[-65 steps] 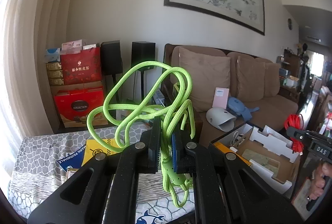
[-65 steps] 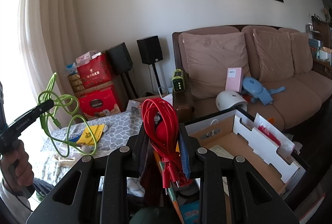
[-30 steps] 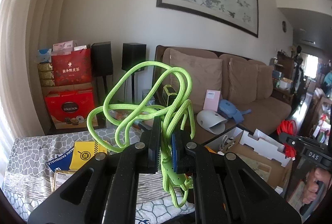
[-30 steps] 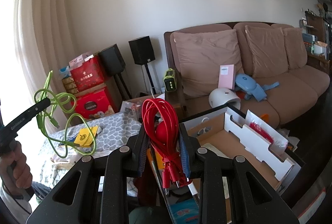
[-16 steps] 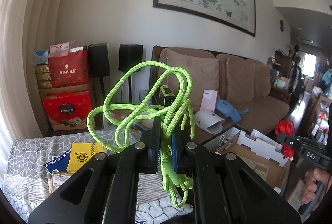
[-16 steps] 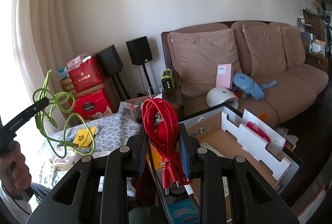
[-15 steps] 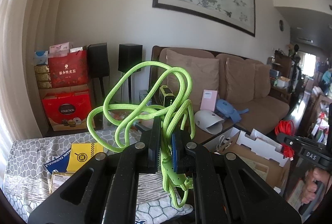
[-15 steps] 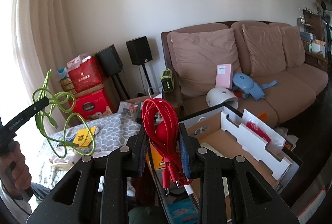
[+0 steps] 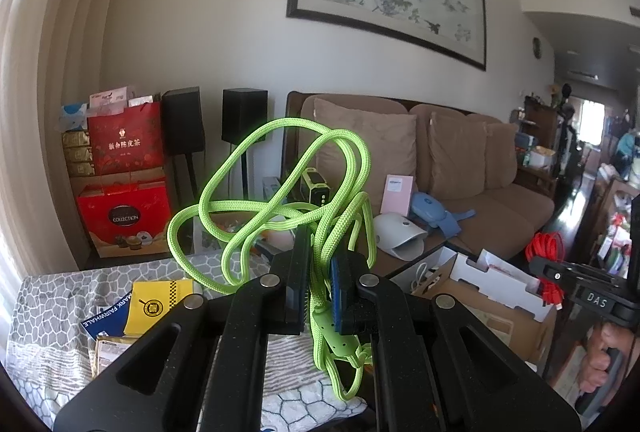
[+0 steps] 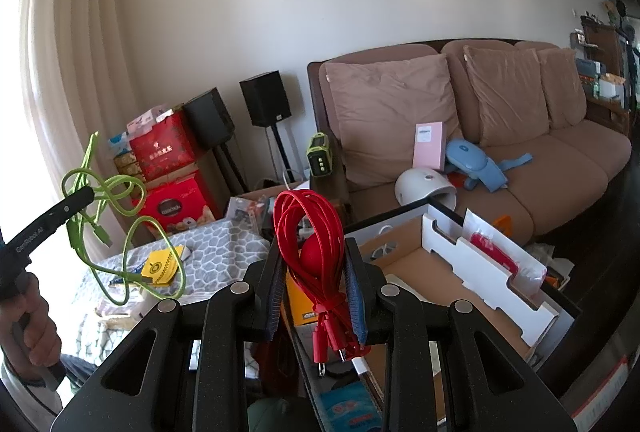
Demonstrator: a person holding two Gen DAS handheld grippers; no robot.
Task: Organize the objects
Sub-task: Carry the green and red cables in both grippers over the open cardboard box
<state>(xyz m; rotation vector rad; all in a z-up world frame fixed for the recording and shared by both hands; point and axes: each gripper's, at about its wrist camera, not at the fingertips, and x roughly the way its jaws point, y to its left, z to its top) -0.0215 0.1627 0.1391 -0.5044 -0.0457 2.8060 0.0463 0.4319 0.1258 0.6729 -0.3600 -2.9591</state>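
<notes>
Two cables aloft over cluttered living room: left gripper [image 9: 318, 286] clamped on tangled green cable [image 9: 280, 200], right gripper [image 10: 314, 282] pinching red cable [image 10: 310, 228] above cardboard box [image 10: 460, 272]. Risk: loose green loops snagging box edge, slipping from narrow grip.

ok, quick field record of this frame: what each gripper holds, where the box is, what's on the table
left gripper: shut on green cord, loose loops, held in the air
right gripper: shut on red cable, coiled bundle, plugs hanging down
cardboard box: open, white divider inside, in front of the sofa
table: grey patterned cloth, yellow booklet on it
</notes>
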